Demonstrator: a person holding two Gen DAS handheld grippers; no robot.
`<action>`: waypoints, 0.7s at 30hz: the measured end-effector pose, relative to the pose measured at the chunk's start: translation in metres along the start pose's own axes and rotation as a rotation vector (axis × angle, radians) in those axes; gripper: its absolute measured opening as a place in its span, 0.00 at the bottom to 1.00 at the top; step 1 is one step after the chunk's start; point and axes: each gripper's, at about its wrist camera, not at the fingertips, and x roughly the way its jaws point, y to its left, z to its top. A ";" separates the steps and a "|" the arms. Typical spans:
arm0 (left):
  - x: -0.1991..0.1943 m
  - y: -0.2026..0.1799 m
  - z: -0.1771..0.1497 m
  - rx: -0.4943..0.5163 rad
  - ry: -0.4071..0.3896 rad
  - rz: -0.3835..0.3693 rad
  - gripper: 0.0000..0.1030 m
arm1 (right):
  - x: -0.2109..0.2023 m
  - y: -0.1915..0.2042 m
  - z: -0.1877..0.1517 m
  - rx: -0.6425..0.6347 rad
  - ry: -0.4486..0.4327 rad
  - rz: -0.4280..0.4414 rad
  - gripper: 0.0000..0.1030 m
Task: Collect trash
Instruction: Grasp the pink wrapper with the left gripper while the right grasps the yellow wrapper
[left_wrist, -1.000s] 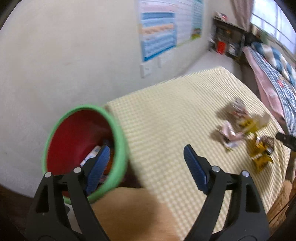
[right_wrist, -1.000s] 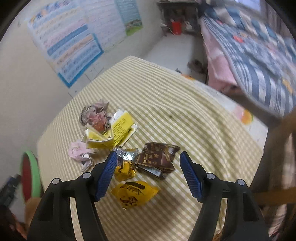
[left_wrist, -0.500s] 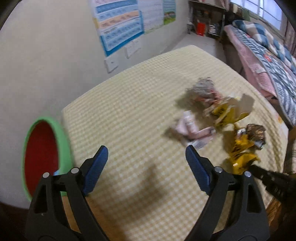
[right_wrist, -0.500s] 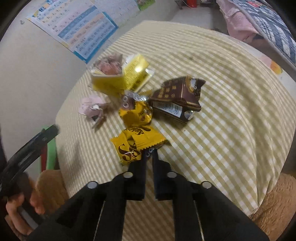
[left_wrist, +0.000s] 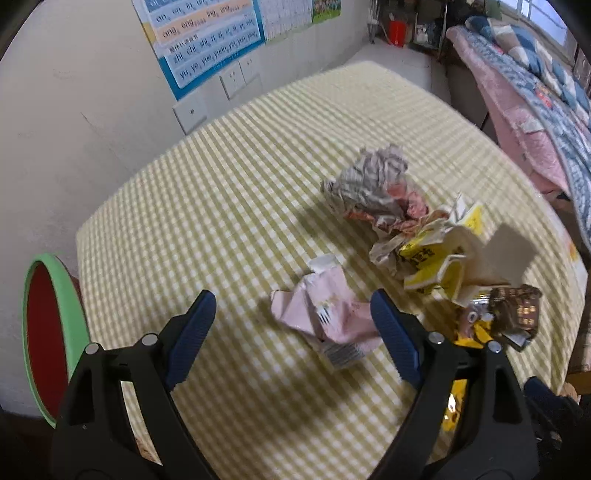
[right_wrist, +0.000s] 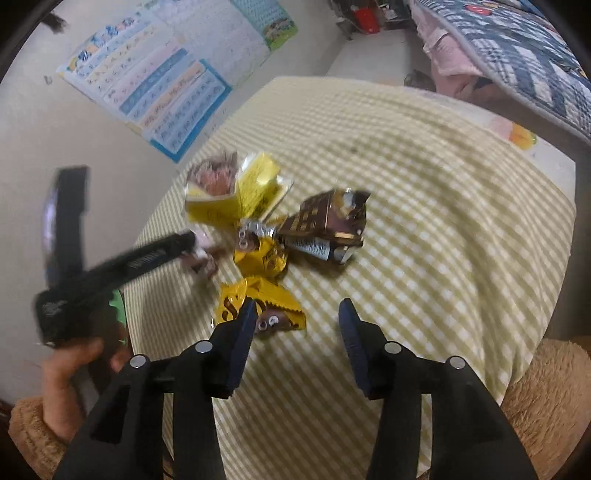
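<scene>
Since the earlier frames: left gripper swung off the bin toward the litter; right gripper, pressed together half a second ago, now spread again.

Left wrist view.
- Left gripper: jaws spread wide, empty, lower centre of frame, framing the pink wrapper, whose right edge sits near the right pad; contact cannot be told.
- Bin: green rim, red inside, far left edge, off the tablecloth. Contents not visible from here.
- Crumpled paper: right of centre, uncollected.
- Yellow carton: just below and right of the paper, touching it.
- Brown wrapper: right edge, lower.

Right wrist view.
- Right gripper: jaws apart, nothing pinched, bottom centre.
- Yellow snack packet: lies at the left pad, partly behind it, on the cloth.
- Second yellow packet: directly above the first.
- Brown wrapper and yellow carton: centre, upper centre.
- Left gripper, blurred, enters at left.

Progress, judged: six pieces remain on the table, none held; collection is largely ahead.
</scene>
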 end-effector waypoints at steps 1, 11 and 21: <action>0.005 -0.001 0.000 0.001 0.015 -0.004 0.81 | 0.000 -0.001 0.001 0.002 -0.007 0.005 0.47; 0.011 0.001 -0.007 0.012 0.027 -0.063 0.41 | 0.025 0.014 0.002 -0.072 0.002 0.038 0.47; -0.028 0.029 -0.033 -0.016 -0.035 -0.079 0.37 | 0.042 0.030 -0.001 -0.175 0.020 0.011 0.35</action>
